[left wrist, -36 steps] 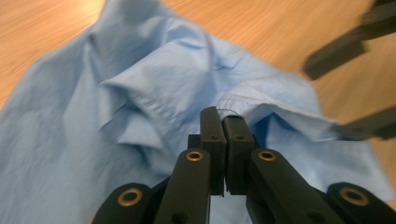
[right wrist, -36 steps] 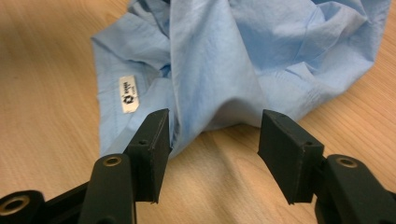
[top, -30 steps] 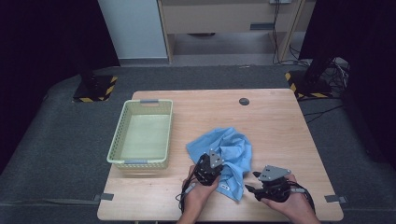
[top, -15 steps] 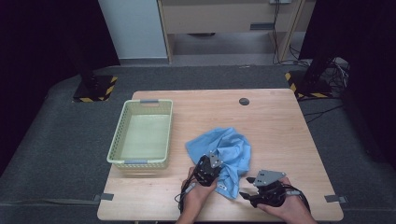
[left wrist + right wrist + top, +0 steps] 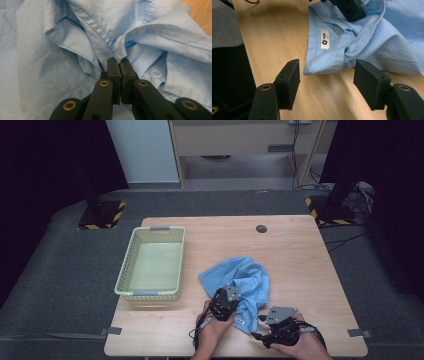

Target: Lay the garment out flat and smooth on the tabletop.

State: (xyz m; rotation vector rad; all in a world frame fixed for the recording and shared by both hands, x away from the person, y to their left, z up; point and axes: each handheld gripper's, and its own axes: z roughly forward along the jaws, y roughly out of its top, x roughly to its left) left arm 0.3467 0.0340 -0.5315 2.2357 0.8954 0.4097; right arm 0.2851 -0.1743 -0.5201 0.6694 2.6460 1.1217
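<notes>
A light blue shirt (image 5: pixel 242 277) lies crumpled on the wooden table (image 5: pixel 300 265), near its front. My left gripper (image 5: pixel 230 291) sits on the shirt's near edge. In the left gripper view it (image 5: pixel 119 61) is shut on a fold of cloth by a stitched hem, with a white button (image 5: pixel 155 73) just to the right. My right gripper (image 5: pixel 264 321) is low by the front edge, right of the shirt. It (image 5: pixel 327 72) stands open with the collar corner between its jaws. The collar's white label (image 5: pixel 324 40) faces up beyond them.
A pale green plastic basket (image 5: pixel 152 265) stands empty on the left part of the table. A dark round grommet (image 5: pixel 261 228) sits near the far edge. Bare wood lies right of the shirt. Black stands with yellow-striped bases flank the table on the grey floor.
My right gripper has drifted slightly left and toward the front edge, closer to the shirt's collar. The left gripper has stayed shut on the shirt, hardly moving.
</notes>
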